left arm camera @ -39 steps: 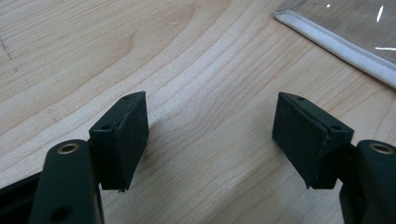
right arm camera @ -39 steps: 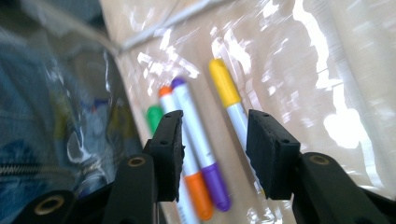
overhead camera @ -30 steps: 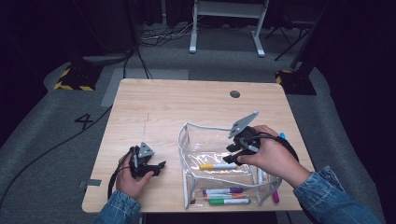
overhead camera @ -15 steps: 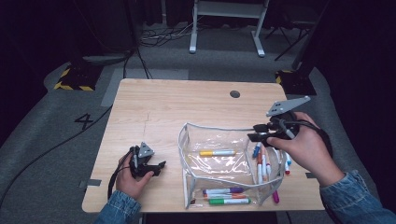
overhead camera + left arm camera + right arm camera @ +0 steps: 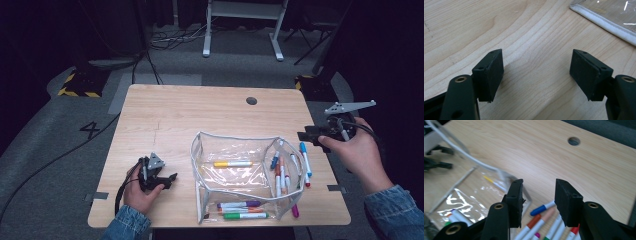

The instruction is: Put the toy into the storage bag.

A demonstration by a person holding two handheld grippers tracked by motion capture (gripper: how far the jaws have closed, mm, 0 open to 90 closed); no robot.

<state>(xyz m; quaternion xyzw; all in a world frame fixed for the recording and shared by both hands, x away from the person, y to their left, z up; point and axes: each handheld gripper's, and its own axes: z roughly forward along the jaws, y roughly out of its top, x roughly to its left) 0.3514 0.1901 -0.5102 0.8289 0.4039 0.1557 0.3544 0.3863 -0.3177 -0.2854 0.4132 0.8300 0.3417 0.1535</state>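
Observation:
A clear pouch (image 5: pixel 230 147) with white trim stands open on the wooden table (image 5: pixel 200 115), with a yellow marker (image 5: pixel 232 163) lying inside it. Several markers (image 5: pixel 287 167) lie against its right side and more markers (image 5: pixel 242 210) along its front. My right gripper (image 5: pixel 305 136) hovers over the table's right edge, right of the pouch, open with nothing between its jaws. In the right gripper view it (image 5: pixel 537 200) looks over a blue marker (image 5: pixel 541 210) and the pouch (image 5: pixel 469 195). My left gripper (image 5: pixel 170 181) rests on the table left of the pouch, open and empty (image 5: pixel 536 72).
A round cable hole (image 5: pixel 251 100) sits near the table's far edge. The far half of the tabletop is bare wood. Dark floor with cables and a white stand (image 5: pixel 240 25) lies beyond the table. The pouch's trimmed edge (image 5: pixel 604 21) lies just ahead of the left jaws.
My right hand has swung from above the pouch out to the right edge of the table and risen a little, uncovering the markers beside the pouch. The left hand has kept still.

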